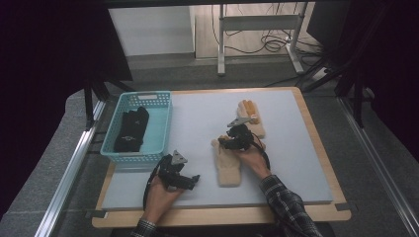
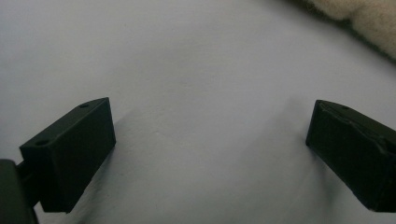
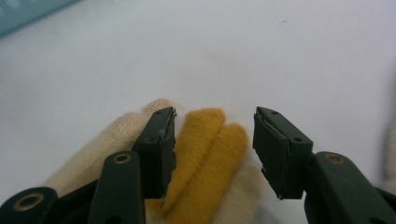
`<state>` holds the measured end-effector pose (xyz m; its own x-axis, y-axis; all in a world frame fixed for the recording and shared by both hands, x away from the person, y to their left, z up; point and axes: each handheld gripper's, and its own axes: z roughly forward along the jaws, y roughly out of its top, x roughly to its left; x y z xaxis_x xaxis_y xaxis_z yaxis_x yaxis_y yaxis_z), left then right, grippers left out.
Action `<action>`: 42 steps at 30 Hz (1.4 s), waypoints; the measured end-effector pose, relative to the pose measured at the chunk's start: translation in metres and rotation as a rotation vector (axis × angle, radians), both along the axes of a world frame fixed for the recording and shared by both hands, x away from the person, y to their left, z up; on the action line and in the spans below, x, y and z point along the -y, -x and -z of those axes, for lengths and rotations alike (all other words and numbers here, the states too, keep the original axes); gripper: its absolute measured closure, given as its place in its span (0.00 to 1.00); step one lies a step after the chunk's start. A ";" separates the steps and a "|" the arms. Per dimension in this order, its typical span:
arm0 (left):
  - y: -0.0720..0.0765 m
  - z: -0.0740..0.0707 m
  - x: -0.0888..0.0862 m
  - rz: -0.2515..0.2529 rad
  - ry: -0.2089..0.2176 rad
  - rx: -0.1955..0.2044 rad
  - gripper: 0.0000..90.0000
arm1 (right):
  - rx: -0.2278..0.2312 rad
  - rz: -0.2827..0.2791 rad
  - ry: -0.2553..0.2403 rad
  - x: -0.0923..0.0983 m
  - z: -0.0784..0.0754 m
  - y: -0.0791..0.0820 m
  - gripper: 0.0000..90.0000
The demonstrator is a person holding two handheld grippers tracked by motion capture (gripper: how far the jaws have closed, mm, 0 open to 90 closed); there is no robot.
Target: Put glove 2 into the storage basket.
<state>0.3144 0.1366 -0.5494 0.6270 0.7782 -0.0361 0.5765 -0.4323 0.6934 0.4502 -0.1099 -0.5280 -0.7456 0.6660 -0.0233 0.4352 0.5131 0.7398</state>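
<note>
One dark pair of gloves already lies in the blue basket, but two cream gloves remain on the white mat, the right gripper half-spread over yellow fingertips, the left gripper wide and empty.

Fuzzy knitted gloves, matt table mat

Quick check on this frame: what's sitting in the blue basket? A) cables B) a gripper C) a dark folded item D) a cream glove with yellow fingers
C: in the high view the blue basket at the table's left holds a dark folded item, while the cream gloves lie out on the mat, one near glove and one yellow-fingered glove by the right gripper.
</note>
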 end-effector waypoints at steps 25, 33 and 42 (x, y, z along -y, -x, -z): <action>0.000 0.000 0.000 0.001 -0.001 0.000 0.02 | 0.046 0.085 -0.030 0.045 -0.030 -0.001 0.66; 0.000 0.000 0.000 0.000 0.001 -0.001 0.02 | 0.042 0.126 -0.039 0.079 -0.033 -0.017 0.75; 0.000 0.000 0.000 0.000 0.001 -0.001 0.02 | 0.064 0.196 -0.037 0.110 -0.036 -0.041 0.74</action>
<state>0.3145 0.1365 -0.5494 0.6268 0.7783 -0.0376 0.5772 -0.4314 0.6933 0.4911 -0.2199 -0.4919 -0.5997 0.7993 -0.0392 0.4754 0.3952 0.7860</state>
